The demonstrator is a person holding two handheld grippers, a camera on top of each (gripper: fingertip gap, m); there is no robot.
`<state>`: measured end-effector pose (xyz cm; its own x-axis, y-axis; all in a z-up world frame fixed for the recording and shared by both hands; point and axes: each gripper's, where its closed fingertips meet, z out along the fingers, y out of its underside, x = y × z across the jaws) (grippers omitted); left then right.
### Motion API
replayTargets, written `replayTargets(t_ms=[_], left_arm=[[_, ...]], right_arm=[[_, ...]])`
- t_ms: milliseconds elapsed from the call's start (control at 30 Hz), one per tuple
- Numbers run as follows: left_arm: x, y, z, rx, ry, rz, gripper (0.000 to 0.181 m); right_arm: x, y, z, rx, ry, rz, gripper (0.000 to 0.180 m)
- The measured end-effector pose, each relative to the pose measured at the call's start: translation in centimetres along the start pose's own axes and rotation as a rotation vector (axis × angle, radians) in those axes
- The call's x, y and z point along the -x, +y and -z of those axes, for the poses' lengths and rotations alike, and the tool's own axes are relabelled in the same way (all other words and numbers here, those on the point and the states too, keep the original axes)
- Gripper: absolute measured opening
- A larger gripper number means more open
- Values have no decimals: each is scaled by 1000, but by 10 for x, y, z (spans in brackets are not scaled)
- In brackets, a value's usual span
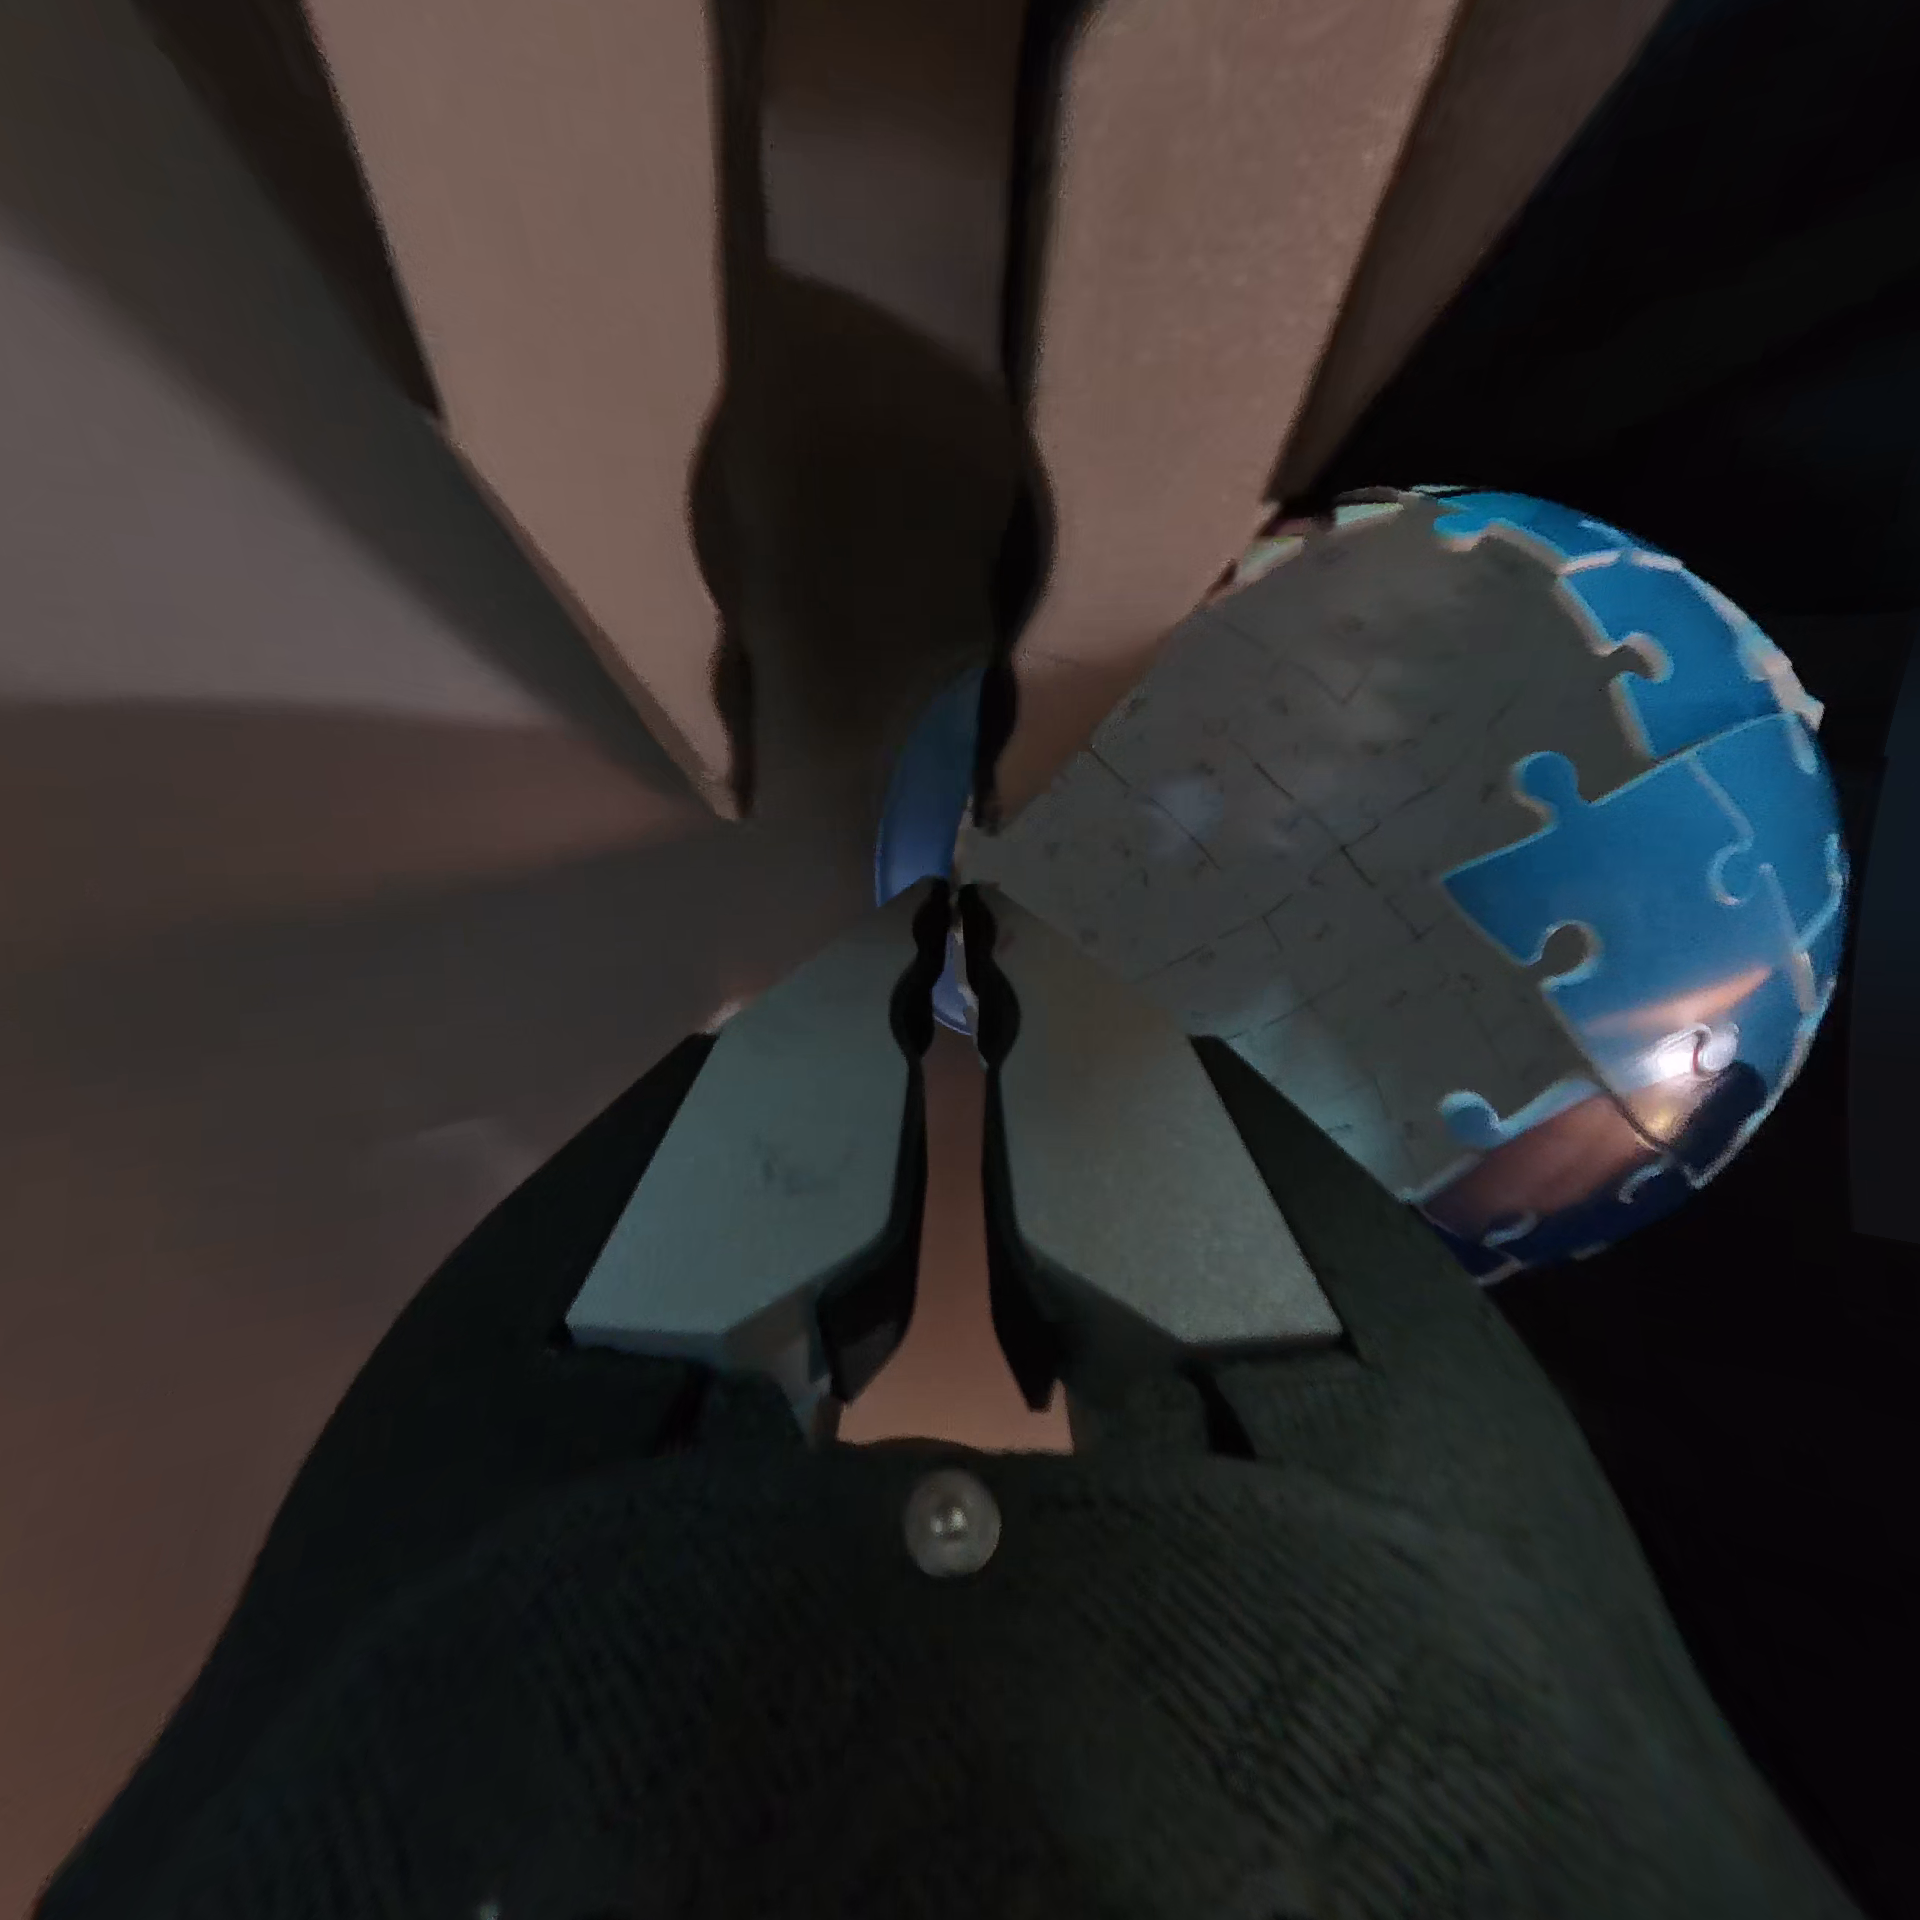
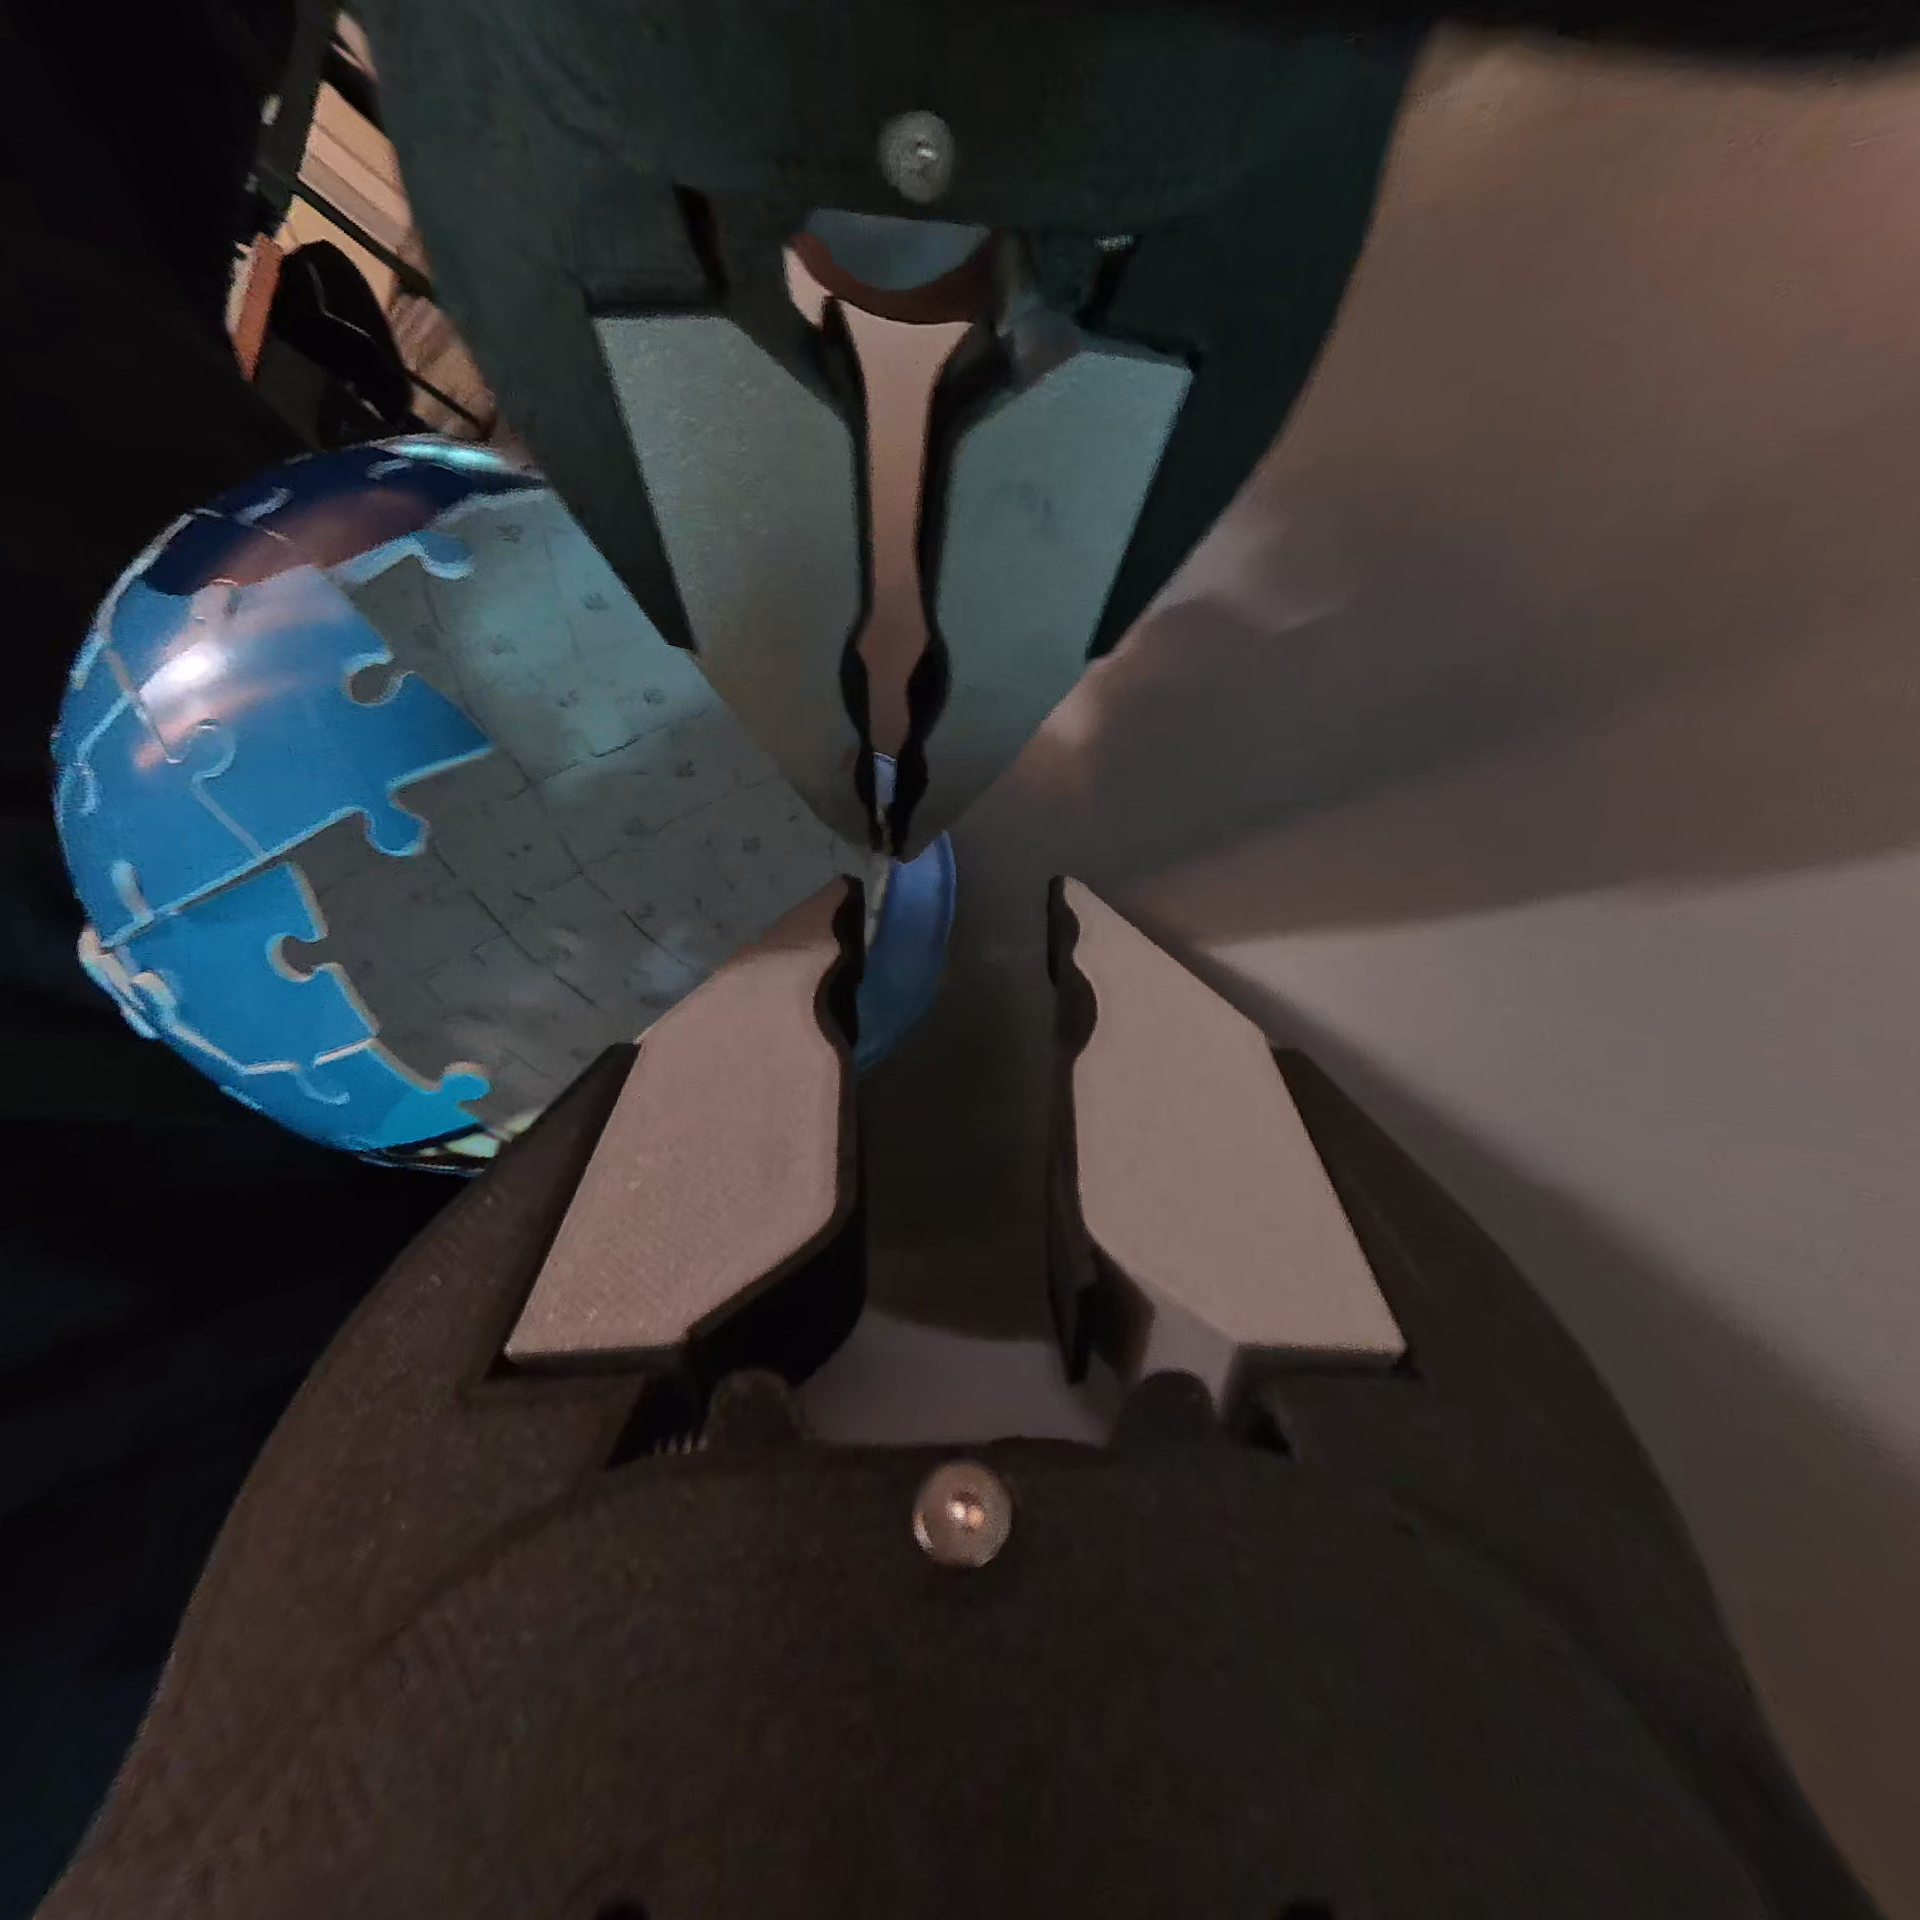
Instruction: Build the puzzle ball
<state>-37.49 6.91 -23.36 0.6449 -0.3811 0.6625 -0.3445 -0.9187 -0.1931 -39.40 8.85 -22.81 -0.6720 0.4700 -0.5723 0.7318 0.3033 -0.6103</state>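
Left hand-held gripper (image 1: pixel 954 899), fingers nearly together, clamped on rim of partly built puzzle ball (image 1: pixel 1507 862) at the shell's open edge. Right hand-held gripper (image 2: pixel 954 899) opposite, tip to tip with the left; fingers apart, left finger (image 2: pixel 727 1122) touching the shell's rim, right finger (image 2: pixel 1205 1132) clear of it. Ball held in air between both tools: blue glossy outside, grey numbered inside of pieces exposed through the gap. Surroundings dim and blurred; supporting surface not discernible
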Motion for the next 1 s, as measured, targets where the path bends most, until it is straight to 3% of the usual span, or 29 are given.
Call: replayTargets(t_ms=[300,600,800,1000], left_arm=[[-2,0,-1,-24,8,9,0],[-2,0,-1,-42,7,30,0],[-2,0,-1,-56,23,53,0],[-3,1,-1,-69,33,63,0]], right_arm=[[-1,1,-3,22,-34,-55,50],[-8,0,2,4,-23,-96,54],[-13,2,-3,9,78,-33,40],[-12,1,-5,20,137,37,42]])
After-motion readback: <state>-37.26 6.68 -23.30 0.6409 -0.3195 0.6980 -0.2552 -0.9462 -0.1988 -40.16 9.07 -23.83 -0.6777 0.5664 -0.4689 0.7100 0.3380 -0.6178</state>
